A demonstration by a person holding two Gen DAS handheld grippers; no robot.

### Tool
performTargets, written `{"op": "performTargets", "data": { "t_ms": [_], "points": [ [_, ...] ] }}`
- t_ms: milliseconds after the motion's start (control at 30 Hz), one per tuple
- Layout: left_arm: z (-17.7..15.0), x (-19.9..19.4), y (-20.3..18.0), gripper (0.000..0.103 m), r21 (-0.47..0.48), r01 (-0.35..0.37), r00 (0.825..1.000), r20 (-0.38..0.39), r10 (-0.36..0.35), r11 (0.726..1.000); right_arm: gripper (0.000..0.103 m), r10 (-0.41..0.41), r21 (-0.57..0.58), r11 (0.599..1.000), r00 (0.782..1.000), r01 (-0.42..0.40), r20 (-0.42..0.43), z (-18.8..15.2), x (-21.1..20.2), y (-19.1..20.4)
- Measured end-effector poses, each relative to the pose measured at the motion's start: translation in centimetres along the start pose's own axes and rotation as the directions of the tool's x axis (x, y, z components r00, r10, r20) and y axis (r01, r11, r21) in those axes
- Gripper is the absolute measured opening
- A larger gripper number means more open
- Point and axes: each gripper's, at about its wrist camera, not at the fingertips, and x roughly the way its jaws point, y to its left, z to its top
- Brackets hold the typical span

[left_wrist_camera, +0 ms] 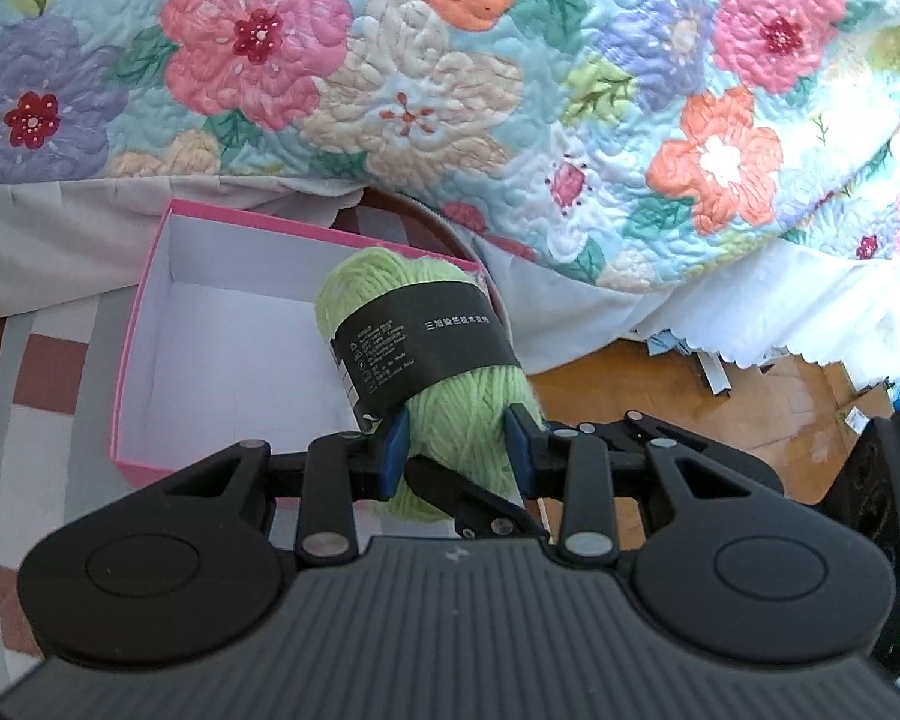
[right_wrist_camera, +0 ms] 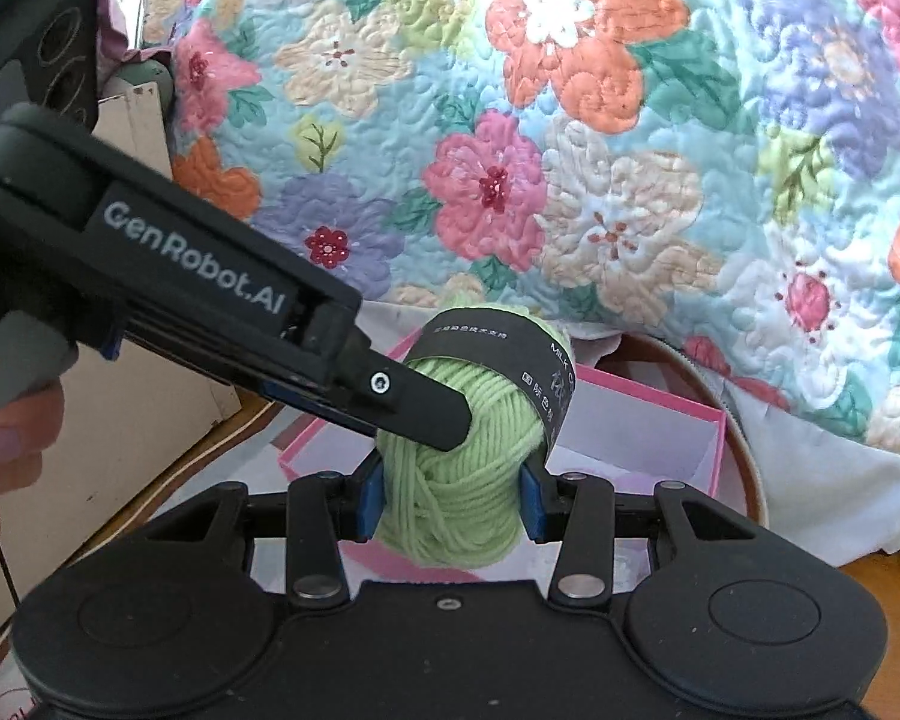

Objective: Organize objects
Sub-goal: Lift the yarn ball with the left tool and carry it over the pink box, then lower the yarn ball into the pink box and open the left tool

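Beside the floral quilt (left_wrist_camera: 450, 60), above the pink box (left_wrist_camera: 150, 324), your left gripper (left_wrist_camera: 457, 441) and right gripper (right_wrist_camera: 453, 495) both clamp the green yarn skein (left_wrist_camera: 426, 348).

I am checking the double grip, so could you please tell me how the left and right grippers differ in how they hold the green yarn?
The left gripper clamps the green yarn just below its black label; the right gripper clamps the bare wound end. The left gripper reaches in slanted from the side in the right wrist view; the right faces the end head-on. Both are shut on the yarn above the pink box.
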Motion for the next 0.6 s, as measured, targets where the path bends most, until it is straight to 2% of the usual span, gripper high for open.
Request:
{"op": "performTargets", "data": {
  "t_ms": [133, 267, 400, 600],
  "points": [
    [0.9, 1.9, 1.0, 0.033, -0.002, -0.009, 1.000, -0.003, 0.009, 1.000, 0.049, 0.062, 0.103, 0.993, 0.997, -0.058, -0.036, 0.6, 2.1, -2.3],
    [1.8, 4.4, 2.3, 0.033, -0.020, -0.017, 1.000, -0.025, 0.016, 1.000, 0.048, 0.148, 0.276, 0.953, 0.987, -0.125, -0.064, 0.4, 4.7, -5.1],
    [2.1, 6.6, 3.9, 0.033, -0.053, -0.023, 0.999, -0.045, 0.021, 0.998, 0.048, 0.170, 0.334, 0.933, 0.981, -0.131, -0.089, -0.1, 7.0, -5.8],
    [1.8, 9.3, 5.1, 0.033, -0.044, -0.063, 0.996, -0.068, 0.060, 0.997, 0.048, 0.184, 0.418, 0.902, 0.973, -0.112, -0.136, -1.1, 9.9, -6.3]
  ]
}}
